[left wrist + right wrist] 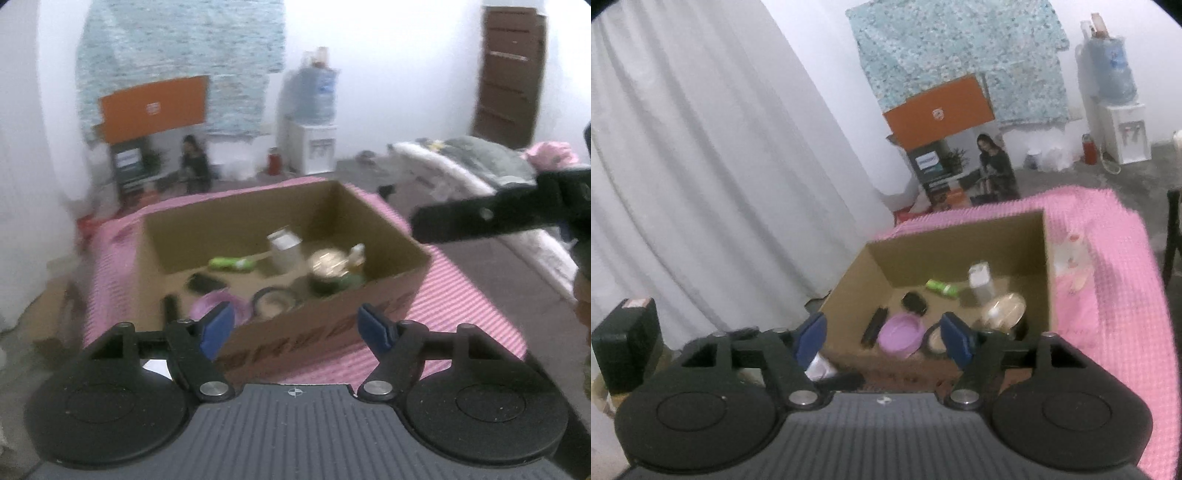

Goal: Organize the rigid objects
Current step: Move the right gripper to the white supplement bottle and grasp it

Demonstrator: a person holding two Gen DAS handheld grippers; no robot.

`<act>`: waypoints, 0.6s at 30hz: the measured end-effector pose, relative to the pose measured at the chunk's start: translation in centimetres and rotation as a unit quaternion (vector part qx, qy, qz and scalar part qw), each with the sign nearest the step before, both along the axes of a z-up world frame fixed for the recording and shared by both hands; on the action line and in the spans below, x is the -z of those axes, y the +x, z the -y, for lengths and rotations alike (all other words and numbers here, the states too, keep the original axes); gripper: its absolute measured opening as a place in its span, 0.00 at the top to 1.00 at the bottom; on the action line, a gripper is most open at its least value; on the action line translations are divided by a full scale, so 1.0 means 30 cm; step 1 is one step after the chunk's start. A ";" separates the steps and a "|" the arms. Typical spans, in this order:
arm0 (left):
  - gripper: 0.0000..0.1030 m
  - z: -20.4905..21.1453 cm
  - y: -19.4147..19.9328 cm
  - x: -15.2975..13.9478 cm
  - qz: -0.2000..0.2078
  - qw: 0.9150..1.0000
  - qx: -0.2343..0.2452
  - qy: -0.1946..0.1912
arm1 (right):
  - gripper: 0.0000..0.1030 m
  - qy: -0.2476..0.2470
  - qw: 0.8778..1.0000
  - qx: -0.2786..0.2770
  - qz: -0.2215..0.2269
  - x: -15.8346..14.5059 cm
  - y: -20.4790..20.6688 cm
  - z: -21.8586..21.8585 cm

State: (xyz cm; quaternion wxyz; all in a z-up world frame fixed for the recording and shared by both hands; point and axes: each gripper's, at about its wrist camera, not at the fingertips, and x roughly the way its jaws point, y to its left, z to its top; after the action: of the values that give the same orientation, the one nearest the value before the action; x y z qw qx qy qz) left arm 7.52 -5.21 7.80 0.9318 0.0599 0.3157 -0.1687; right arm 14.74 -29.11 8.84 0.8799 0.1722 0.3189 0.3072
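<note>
An open brown cardboard box [373, 314] sits on a pink checked cloth [461, 306], with red lettering along its near outer wall. Inside, on the box floor, lie a white lidded jar [284, 249] standing upright, a green and white tube [231, 263] lying flat beside it, a green tin with a gold lid [330, 271], a small black case [914, 302], a black stick-shaped item [873, 325], a lilac round lid or dish [899, 334] and a black-rimmed round compact [275, 301]; blur makes the finer identities uncertain. The left gripper [297, 328] hovers above the near box wall, jaws apart, nothing between them. The right gripper [882, 338] likewise stands open and empty over the box's near edge.
</note>
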 end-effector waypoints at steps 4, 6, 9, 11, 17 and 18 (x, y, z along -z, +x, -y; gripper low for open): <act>0.28 -0.084 -0.043 0.026 -0.001 0.999 -0.036 0.004 | 0.26 0.006 0.999 -0.023 -0.025 0.054 -0.037 -0.073; 0.28 -0.124 -0.054 0.043 -0.002 0.999 -0.052 0.004 | 0.26 0.008 0.999 -0.035 -0.038 0.079 -0.036 -0.118; 0.28 -0.170 -0.056 0.070 -0.007 0.997 -0.073 0.005 | 0.26 0.011 0.997 -0.053 -0.056 0.112 -0.029 -0.188; 0.28 -0.192 -0.048 0.095 -0.010 0.996 -0.086 0.011 | 0.26 0.013 0.995 -0.066 -0.068 0.136 -0.014 -0.244; 0.28 -0.239 0.008 0.182 -0.022 0.994 -0.104 0.033 | 0.26 0.004 0.993 -0.080 -0.085 0.192 0.026 -0.393; 0.28 -0.243 0.021 0.195 -0.025 0.994 -0.102 0.033 | 0.26 0.001 0.993 -0.080 -0.089 0.202 0.040 -0.412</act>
State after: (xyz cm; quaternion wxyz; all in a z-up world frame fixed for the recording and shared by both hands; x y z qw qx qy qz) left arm 8.16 2.09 1.94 0.9336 0.0534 0.3487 -0.0636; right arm 15.93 -16.74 2.79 0.8204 0.1739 0.4084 0.3605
